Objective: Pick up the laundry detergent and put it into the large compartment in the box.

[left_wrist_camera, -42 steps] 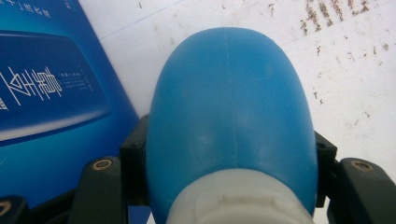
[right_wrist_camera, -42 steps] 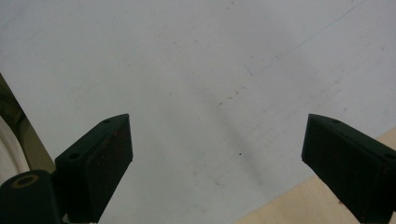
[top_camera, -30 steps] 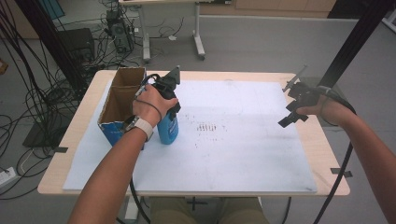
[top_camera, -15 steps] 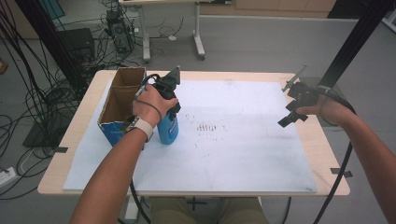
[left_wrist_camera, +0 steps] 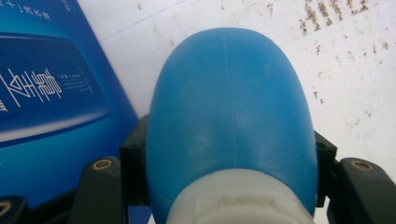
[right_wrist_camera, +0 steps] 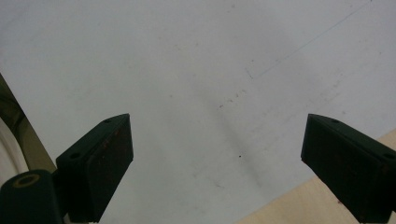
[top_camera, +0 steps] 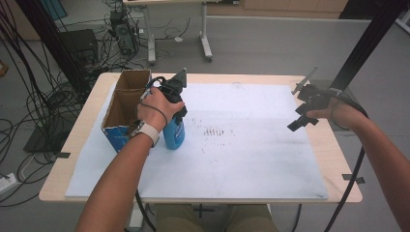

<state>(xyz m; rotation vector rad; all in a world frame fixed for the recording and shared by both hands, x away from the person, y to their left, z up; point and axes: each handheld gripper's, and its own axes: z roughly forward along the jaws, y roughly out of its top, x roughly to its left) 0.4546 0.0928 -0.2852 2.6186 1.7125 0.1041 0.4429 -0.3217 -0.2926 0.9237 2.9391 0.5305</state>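
White sheeting (top_camera: 251, 159) covers the wooden table, and the blue bottle (top_camera: 174, 133) stands upright on it just beside the open cardboard box (top_camera: 126, 104). From above, the left gripper (top_camera: 175, 99) pinches the bottle below its white neck, probably for lifting into the box, whose near wall stands between. Well away from the bottle, the right gripper (top_camera: 303, 108) hangs spread and empty.

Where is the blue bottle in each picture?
High view: the blue bottle stands left of the middle on the white sheet, beside the cardboard box, under the left tongs.
Left gripper view: it sits big in the middle, squeezed between the jaws.
Right gripper view: not in it.
Shared landmark: the white sheet.
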